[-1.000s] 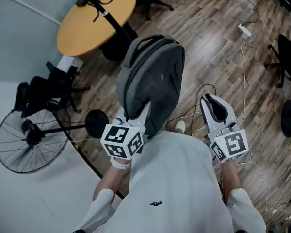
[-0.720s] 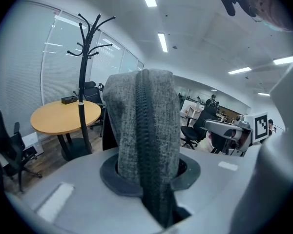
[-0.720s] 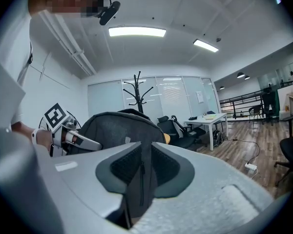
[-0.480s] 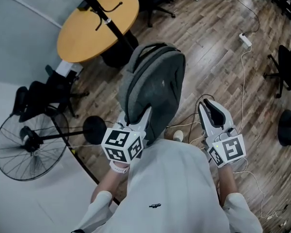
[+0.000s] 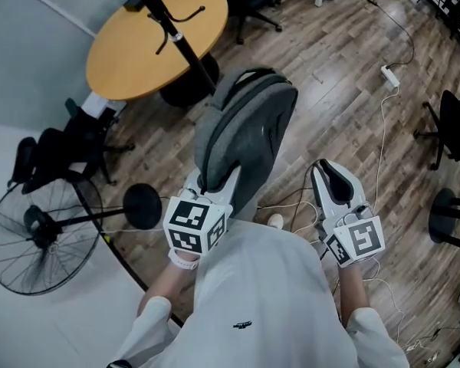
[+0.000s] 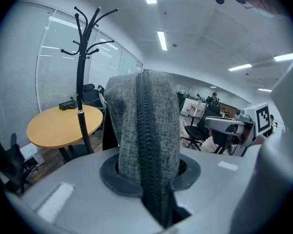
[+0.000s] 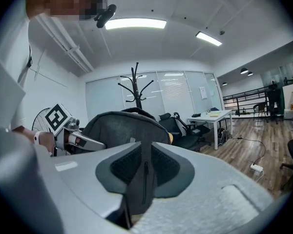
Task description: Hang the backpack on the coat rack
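1 backpack in left gripper

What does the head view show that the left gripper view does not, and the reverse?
Only the head view: the floor fan and the white power strip. Only the left gripper view: the ceiling lights and, close up, the left gripper shut on the grey backpack, its fabric pinched between the jaws. Both: the backpack, the black coat rack, the round wooden table and the right gripper.
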`<state>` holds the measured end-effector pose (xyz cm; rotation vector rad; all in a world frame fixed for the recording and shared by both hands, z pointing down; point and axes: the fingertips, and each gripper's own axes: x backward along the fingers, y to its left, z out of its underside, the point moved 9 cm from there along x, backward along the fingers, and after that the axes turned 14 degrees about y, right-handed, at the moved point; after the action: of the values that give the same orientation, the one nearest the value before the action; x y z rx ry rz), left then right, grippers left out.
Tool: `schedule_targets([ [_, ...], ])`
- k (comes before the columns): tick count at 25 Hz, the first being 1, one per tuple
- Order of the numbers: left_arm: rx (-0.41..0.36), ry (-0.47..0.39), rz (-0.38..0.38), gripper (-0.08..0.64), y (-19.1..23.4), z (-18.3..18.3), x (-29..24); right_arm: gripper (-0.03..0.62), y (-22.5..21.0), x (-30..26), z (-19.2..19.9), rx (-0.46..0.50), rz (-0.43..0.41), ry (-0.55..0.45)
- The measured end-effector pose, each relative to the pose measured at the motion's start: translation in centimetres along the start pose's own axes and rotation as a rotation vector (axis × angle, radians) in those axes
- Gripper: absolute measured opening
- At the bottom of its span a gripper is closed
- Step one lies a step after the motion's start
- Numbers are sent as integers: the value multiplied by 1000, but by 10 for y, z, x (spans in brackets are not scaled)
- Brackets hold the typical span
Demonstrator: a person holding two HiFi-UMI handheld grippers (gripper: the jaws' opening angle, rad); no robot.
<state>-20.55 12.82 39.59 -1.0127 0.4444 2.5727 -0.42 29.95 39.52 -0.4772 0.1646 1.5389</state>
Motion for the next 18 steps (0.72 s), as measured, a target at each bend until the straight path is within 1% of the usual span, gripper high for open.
schedule_targets([
  [9, 17, -3, 47, 107, 59, -35, -17, 65, 2, -61, -44, 7, 20, 20],
  [18, -26, 0, 103, 106, 121, -67, -36, 66, 13, -130, -86, 15, 48, 24],
])
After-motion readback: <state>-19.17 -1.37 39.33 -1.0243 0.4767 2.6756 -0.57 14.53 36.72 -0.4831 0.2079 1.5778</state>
